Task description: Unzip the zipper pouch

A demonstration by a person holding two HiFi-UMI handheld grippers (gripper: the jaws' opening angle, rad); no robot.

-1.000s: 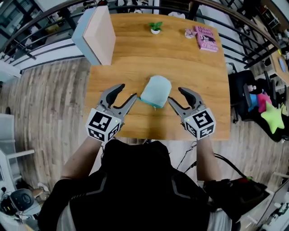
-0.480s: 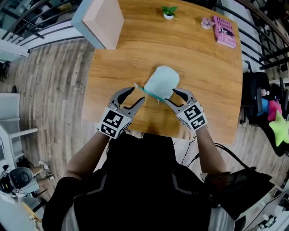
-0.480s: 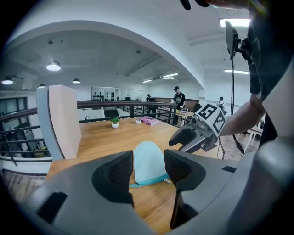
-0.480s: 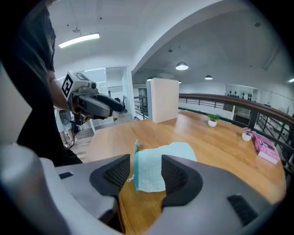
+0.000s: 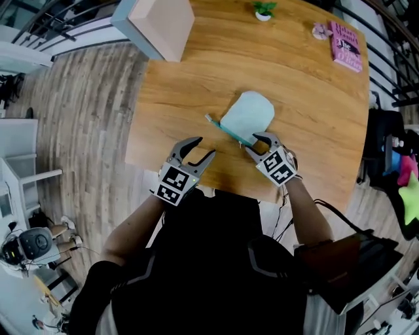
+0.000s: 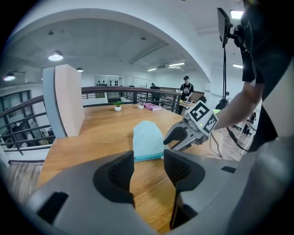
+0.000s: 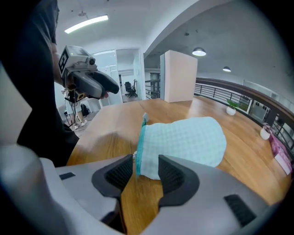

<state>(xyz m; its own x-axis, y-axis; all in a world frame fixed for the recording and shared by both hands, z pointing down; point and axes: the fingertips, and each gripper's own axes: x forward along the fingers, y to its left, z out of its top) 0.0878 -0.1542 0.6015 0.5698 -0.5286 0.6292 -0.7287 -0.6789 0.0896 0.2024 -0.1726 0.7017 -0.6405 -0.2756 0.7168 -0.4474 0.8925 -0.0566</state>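
Note:
A light teal zipper pouch (image 5: 249, 114) lies flat on the wooden table (image 5: 314, 137), its darker teal zipper edge (image 5: 226, 129) facing me. My right gripper (image 5: 258, 145) is low at the pouch's near right corner. In the right gripper view that corner and the zipper's end (image 7: 139, 158) lie between its jaws. They have just been closing, but a gap still shows beside the fabric. My left gripper (image 5: 202, 149) stands open over bare wood, short of the zipper's left end. Nothing is between its jaws (image 6: 148, 170), and the pouch (image 6: 147, 140) lies ahead of them.
A tall pink box with a light blue side (image 5: 160, 23) stands at the table's far left. A small potted plant (image 5: 263, 10), a small pink object (image 5: 319, 29) and a pink book (image 5: 347, 44) sit along the far edge. The table's near edge is just under both grippers.
Both grippers have come down toward the table. The right one has reached the pouch's near corner and its jaws have narrowed. The left one has dropped to the table's near edge.

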